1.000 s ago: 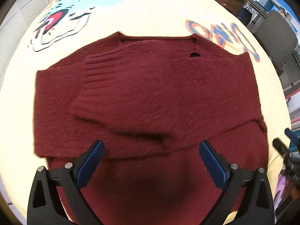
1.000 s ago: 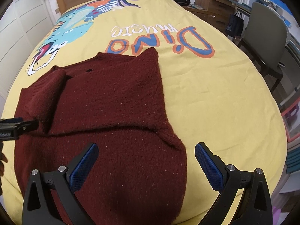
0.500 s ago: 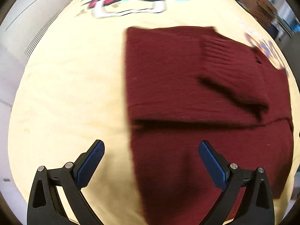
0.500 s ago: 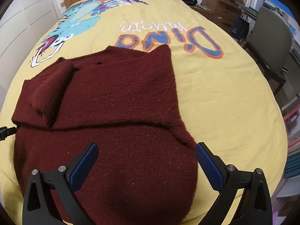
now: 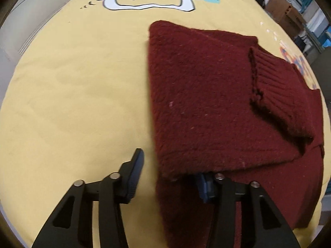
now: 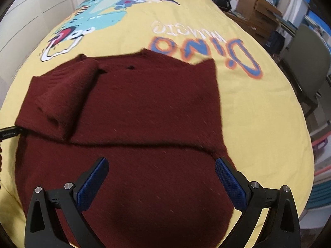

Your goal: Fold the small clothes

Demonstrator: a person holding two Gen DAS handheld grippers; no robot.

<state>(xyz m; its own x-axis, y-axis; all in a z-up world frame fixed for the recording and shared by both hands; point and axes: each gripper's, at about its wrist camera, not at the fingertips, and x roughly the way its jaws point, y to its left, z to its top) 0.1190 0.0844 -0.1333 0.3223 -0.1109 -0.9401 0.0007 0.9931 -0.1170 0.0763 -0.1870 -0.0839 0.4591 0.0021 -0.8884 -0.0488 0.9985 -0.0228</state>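
Maroon knit: sweater (image 6: 134, 124), fuzzy wool-like fabric, lies flat on the yellow bedspread (image 5: 72, 103), with the printed dinosaur (image 6: 99, 14) beyond it and the "Dino" lettering (image 6: 206, 47) just past its far edge.
Fold state: one sleeve with ribbed cuff (image 5: 275, 86) lies across the body; a folded flap covers the far half, its crease running side to side in the right wrist view.
Left gripper (image 5: 171, 177): jaws closing at the left side edge of the sweater. One finger stands on bare bedspread just beside the cloth, the other is tucked under the flap's corner. Fabric sits between them; pads do not look pressed on it yet.
Right gripper (image 6: 161, 177): jaws wide, nothing between the pads; it hangs above the near part of the sweater close to its right edge.
Step in hand (judged): taking hold of the flap's left corner, ahead of another fold.
Next move calls for (judged): left jaws finish closing with both layers caught, not only the top one; right gripper goes to the matching corner near the right edge and pinches there; both lift evenly.
Risk (judged): thick knit may slip, and the loose sleeve could slide off when lifted.
Surroundings: chair (image 6: 308, 62) and cardboard boxes (image 6: 256, 8) beside the bed, well apart from the work.
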